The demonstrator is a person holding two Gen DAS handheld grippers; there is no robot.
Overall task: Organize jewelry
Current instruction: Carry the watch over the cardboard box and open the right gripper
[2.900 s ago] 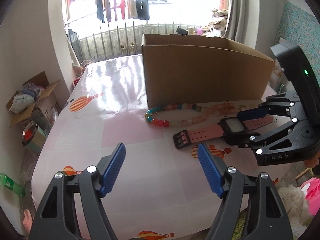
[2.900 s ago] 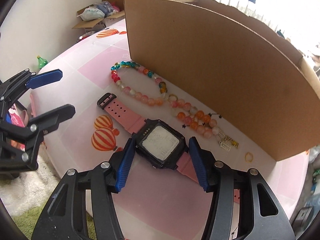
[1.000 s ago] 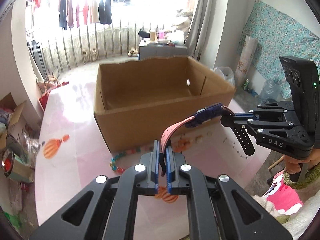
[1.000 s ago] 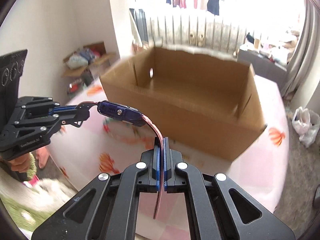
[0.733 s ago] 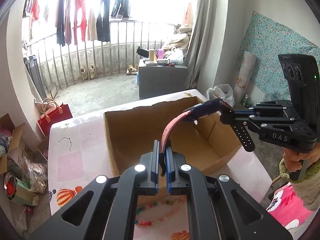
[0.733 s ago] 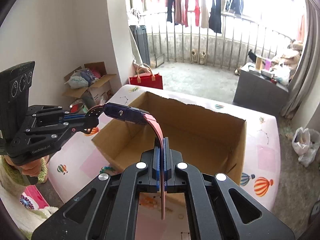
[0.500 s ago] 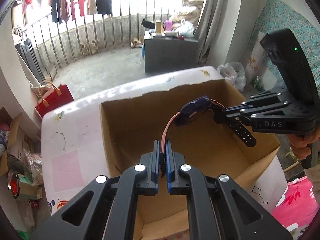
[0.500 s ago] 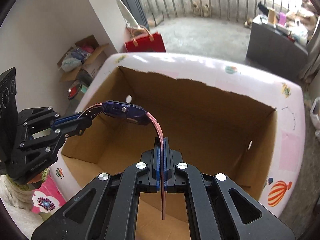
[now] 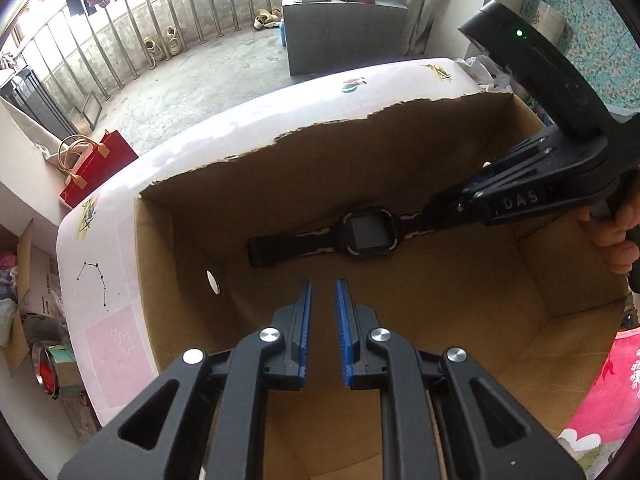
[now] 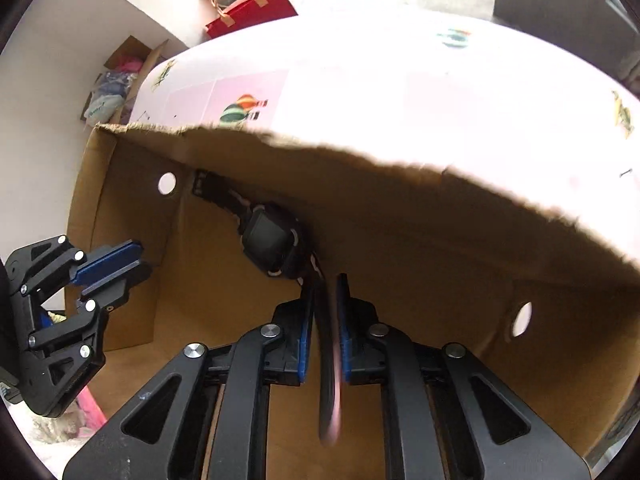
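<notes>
Cardboard fills both views — the box (image 9: 168,264) is open-topped, and both of my grippers are down inside it. The watch (image 9: 370,232) lies stretched out on the box floor near the far wall, face up, its buckle end toward the side wall with the round hole.

My left gripper (image 9: 321,308) has a narrow gap between its blue pads and nothing in it; it sits just short of the watch, apart from it. My right gripper (image 10: 325,312) has its pads set a little apart with the pink strap (image 10: 330,384) running between them. The strap looks loose in the gap rather than pinched, so I judge that grip is being released — though the blur there leaves some doubt.

To finish this placement well, I'd open the right pads wider before lifting, so the ribbed faces can't snag the strap and drag the watch up again. Then draw straight back along the strap's line, not sideways — a sideways pull could flip the case onto its face. I'd take the left gripper up and out without brushing the near strap end. The torn rim of the box is close above, so both need to rise clear of it.
</notes>
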